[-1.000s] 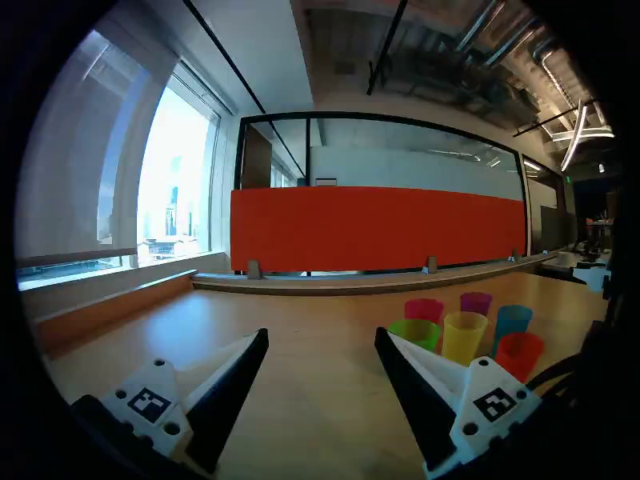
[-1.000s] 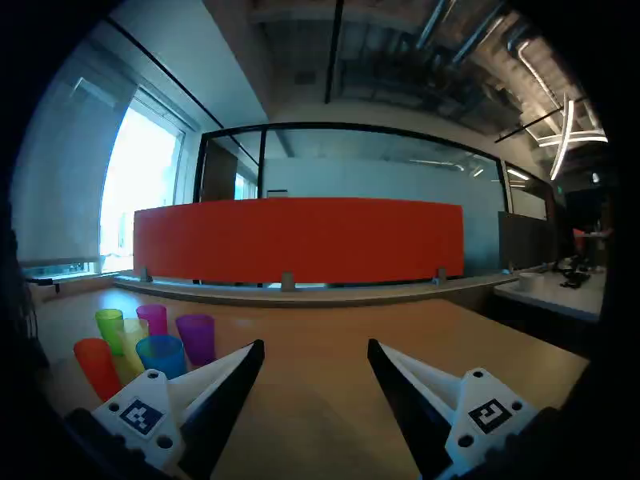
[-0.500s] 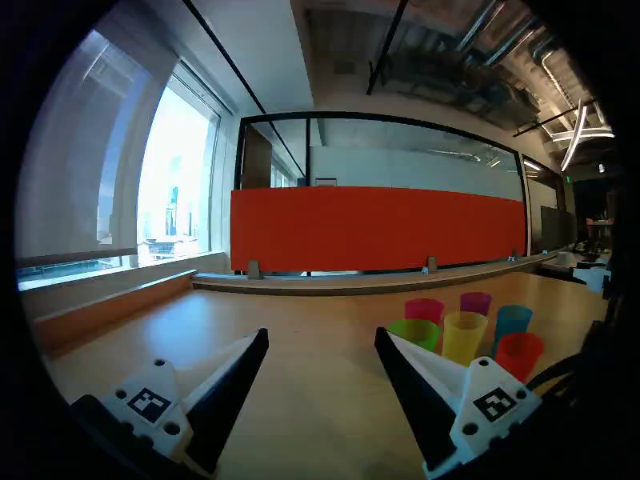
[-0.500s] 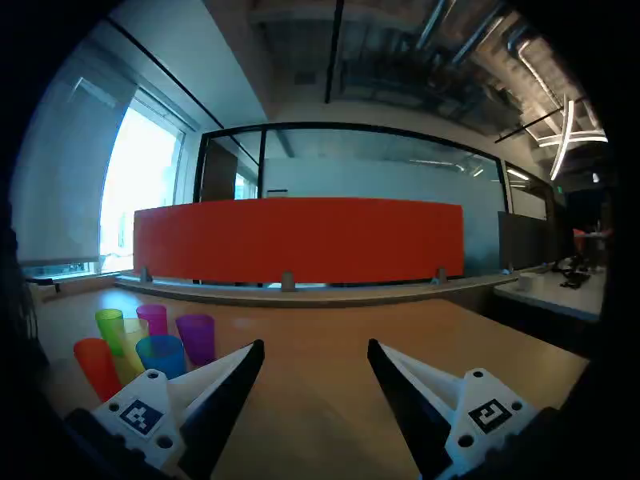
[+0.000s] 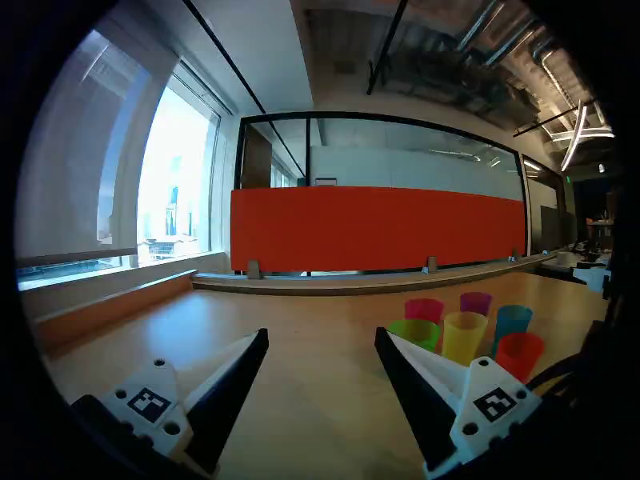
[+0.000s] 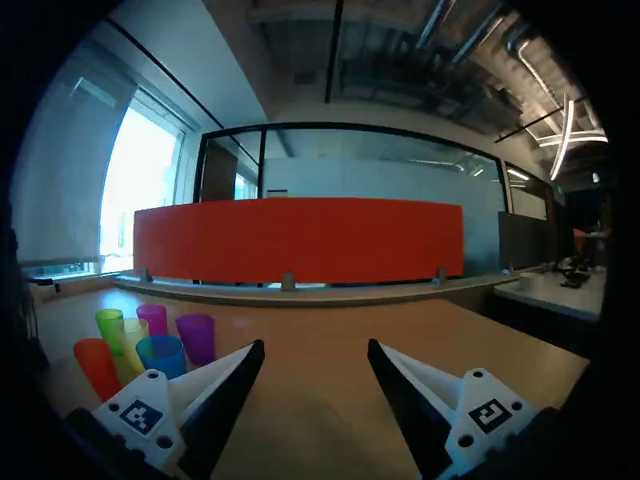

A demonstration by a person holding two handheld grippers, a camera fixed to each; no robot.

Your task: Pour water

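- Six light cups stood bunched on the table, touching or just beside one another: a pink cup [image 5: 424, 309], a purple cup [image 5: 476, 302], a blue cup [image 5: 512, 318], a green cup [image 5: 414, 331], a yellow cup [image 5: 464, 336] and a red cup [image 5: 520, 354].
- They looked like translucent plastic, smooth-walled and tapering toward the base. Whether any of them held water I could not tell.
- The left gripper [image 5: 320, 332] hung with its fingers spread wide and nothing between them. The bunch sat off to its right, partly behind its right finger.
- The right gripper [image 6: 314, 344] gaped just as empty, with the same bunch low on its left.
- Picking one cup out of so tight a group seemed the risky part to me: a finger slid between neighbours could nudge or topple them.
- Thin plastic would likely flex under a hard squeeze, and a slick tapered wall might slip through a weak one. Either could spill water during the tilt.
- The table [image 5: 320, 416] was pale wood with a smooth, faintly glossy top. Beyond it ran a flat red partition [image 5: 376, 228] and a bright window [image 5: 172, 200].
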